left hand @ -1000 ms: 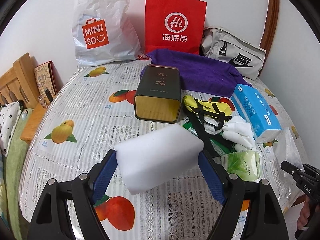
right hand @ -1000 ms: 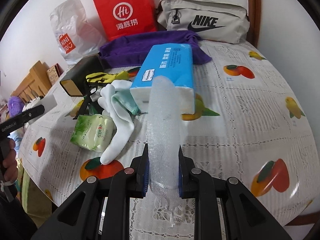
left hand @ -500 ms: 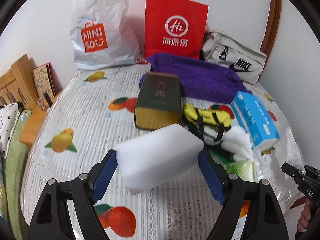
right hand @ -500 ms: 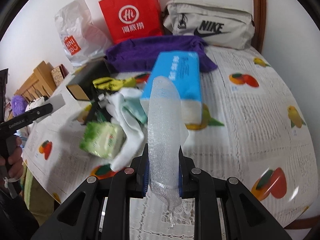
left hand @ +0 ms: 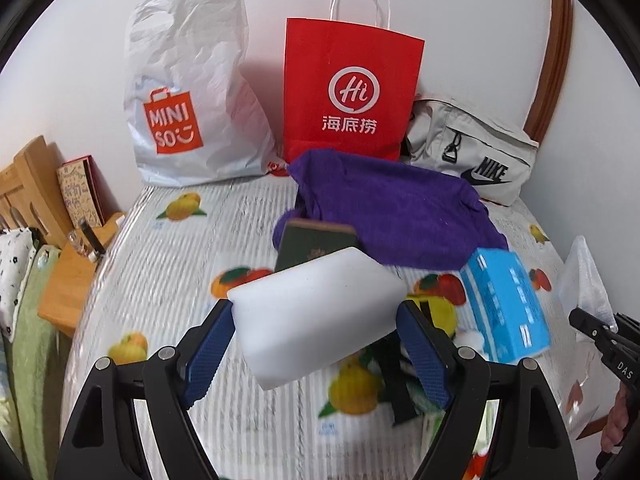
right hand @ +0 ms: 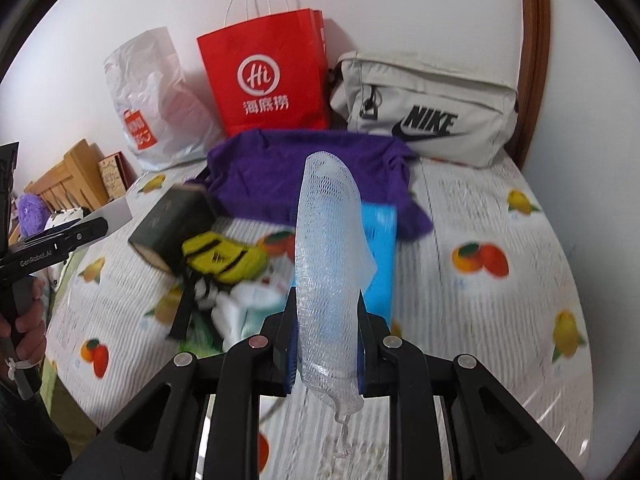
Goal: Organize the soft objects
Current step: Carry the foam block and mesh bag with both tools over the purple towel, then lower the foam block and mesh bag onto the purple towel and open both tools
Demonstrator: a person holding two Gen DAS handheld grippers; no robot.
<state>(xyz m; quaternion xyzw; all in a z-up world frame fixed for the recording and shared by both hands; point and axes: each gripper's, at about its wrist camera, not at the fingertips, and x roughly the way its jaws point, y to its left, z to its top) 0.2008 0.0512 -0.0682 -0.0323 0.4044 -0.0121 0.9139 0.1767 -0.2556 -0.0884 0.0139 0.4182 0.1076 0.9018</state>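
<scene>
Left wrist view: motion blur smears the fruit-print bench [left hand: 168, 248]; a white foam block [left hand: 320, 320] hides most of the dark tin [left hand: 312, 244] behind it. Left claw [left hand: 320, 344] clamps that block between its blue pads, clear of the bench.

Right wrist view: the yellow pouch [right hand: 224, 258] and white items beneath are blurred. Right claw [right hand: 326, 344], nearly closed, grips a white mesh net sleeve [right hand: 328, 264], which partly covers the blue tissue pack [right hand: 380, 248].

Matt white foam block [left hand: 320, 312]; translucent plastic mesh sleeve [right hand: 328, 280]; fuzzy purple cloth towel [left hand: 396, 212]; glossy tablecloth [left hand: 192, 256].
</scene>
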